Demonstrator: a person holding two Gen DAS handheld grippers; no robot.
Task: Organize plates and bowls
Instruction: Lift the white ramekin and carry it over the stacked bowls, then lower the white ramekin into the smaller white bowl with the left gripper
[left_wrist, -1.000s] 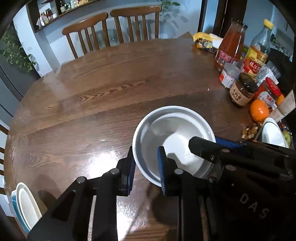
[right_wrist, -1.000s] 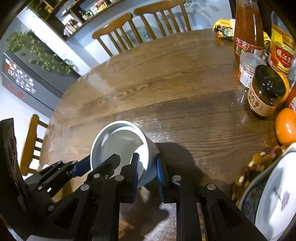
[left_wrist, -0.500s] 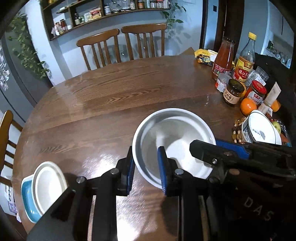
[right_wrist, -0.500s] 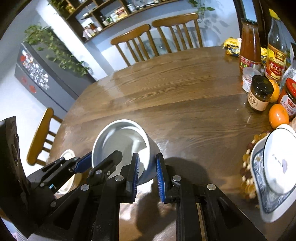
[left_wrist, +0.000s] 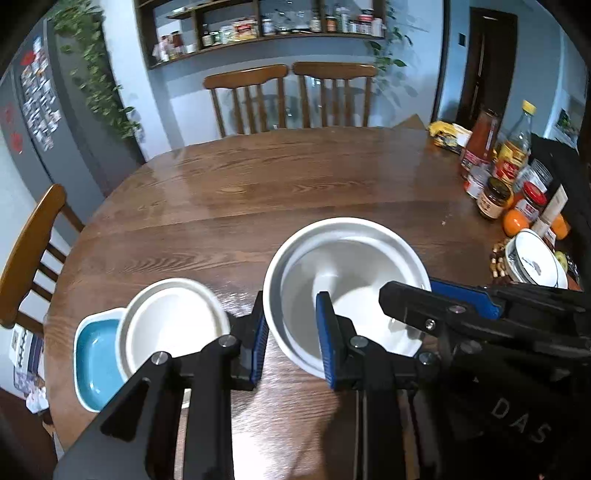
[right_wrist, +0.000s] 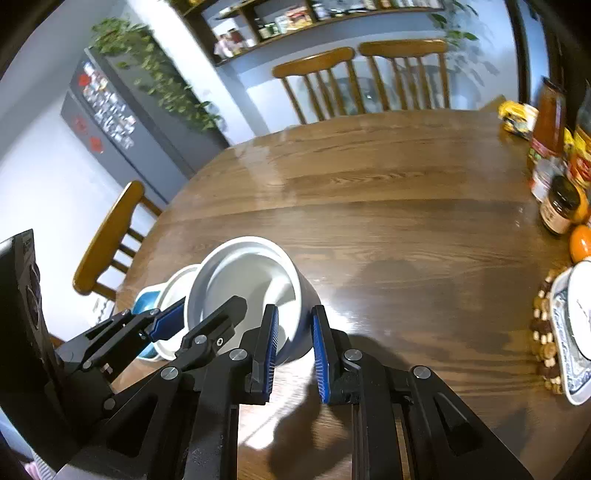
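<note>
We are pinching the white bowl's (left_wrist: 347, 284) rim on both sides: left gripper (left_wrist: 291, 336) on its left wall, right gripper (right_wrist: 293, 345) on its right. Beyond the left jaws, a white plate (left_wrist: 170, 325) is half-hiding a blue dish (left_wrist: 94, 358).

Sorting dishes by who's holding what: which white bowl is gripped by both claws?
The large white bowl, pinched at its rim by both claws; the smaller white bowl sits in the blue dish.

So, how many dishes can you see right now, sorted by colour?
White: 2, deep white bowl, shallow white bowl
Blue: 1, square blue dish
Blue-patterned: 2, patterned bowl, patterned plate
Total: 5
</note>
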